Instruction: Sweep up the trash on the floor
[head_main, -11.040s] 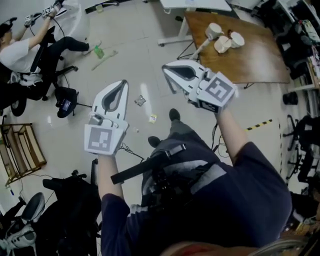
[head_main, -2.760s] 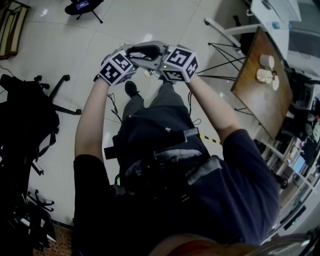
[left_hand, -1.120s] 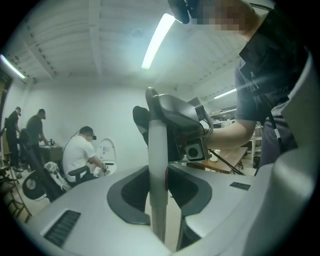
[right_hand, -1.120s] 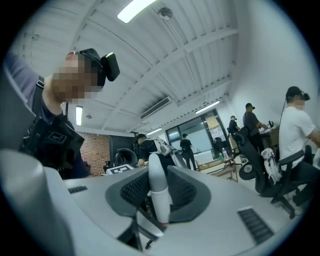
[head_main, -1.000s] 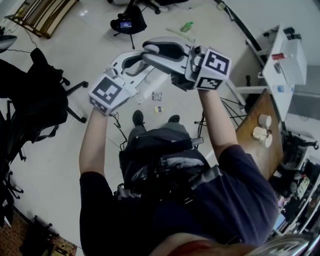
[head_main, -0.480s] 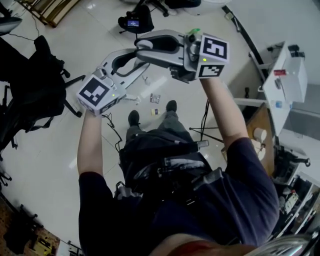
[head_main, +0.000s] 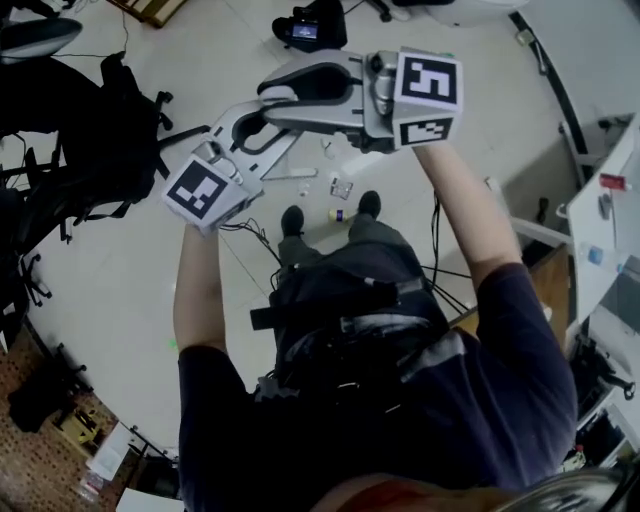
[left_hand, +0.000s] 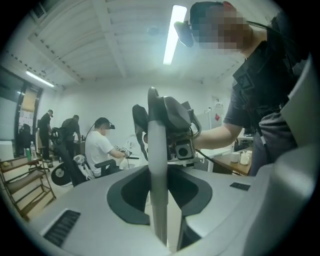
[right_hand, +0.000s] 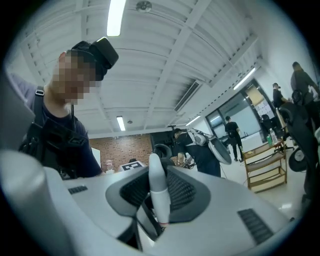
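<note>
The floor (head_main: 120, 290) is pale and shiny. A black chair (head_main: 95, 125) stands at the left, and a small black machine (head_main: 310, 28) sits on the floor at the top. The trash (head_main: 341, 187) is a few small scraps on the floor, just in front of the person's two shoes (head_main: 292, 220). No gripper is touching the scraps. Both grippers are high above them.

The left gripper (head_main: 257, 115) has its jaws pushed together. In the left gripper view they look like one thin strip standing straight up. They have just been closing a little more. Nothing is between them.

The right gripper (head_main: 267, 97) also has its jaws together. In the right gripper view they make one slim white finger. Nothing is between them either.

The person stands and holds both arms out in front, with bare forearms and a dark short-sleeved top. In the head view the left gripper points up and to the right. The right gripper points across to the left, and its tips lie over the tips of the left one. In the left gripper view the right gripper sits just behind the left jaws. I cannot tell if the two grippers touch.

Farther back in the room, a person in a white top (left_hand: 100, 147) sits on a chair. A wooden rack (right_hand: 264, 170) stands by the windows.
</note>
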